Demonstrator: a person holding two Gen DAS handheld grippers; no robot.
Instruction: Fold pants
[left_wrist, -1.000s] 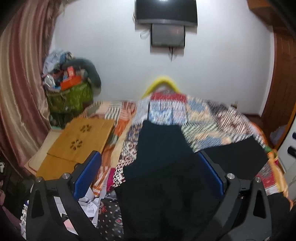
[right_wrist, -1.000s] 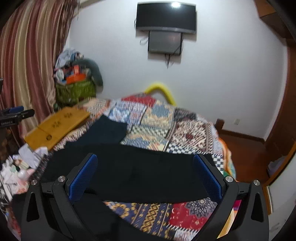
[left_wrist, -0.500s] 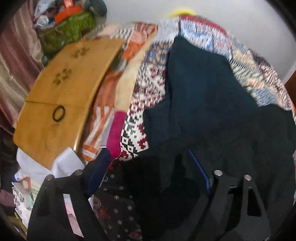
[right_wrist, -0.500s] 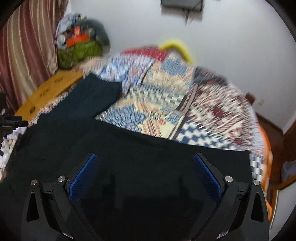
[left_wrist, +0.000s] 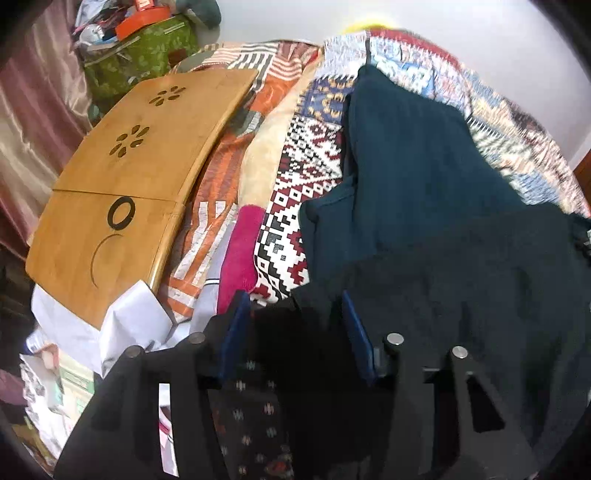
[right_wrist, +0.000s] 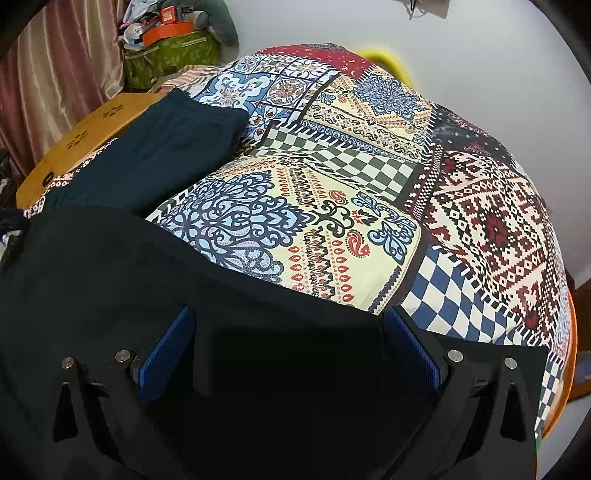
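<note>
Pants (right_wrist: 110, 280) on patchwork bedspread (right_wrist: 369, 177) nr wood tray (left_wrist: 140, 155).

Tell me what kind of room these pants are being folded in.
Most likely a home bedroom. The dark pants lie on a bed under a patchwork bedspread, a curtain hangs at the side, and a green bag piled with belongings sits beyond.

A bed (right_wrist: 369, 206) under a patchwork quilt (right_wrist: 480, 229) fills the room below a white wall (right_wrist: 480, 55); a wooden lap tray (left_wrist: 140, 155), green bag (right_wrist: 173, 51) and striped curtain (right_wrist: 55, 74) stand at left.
</note>
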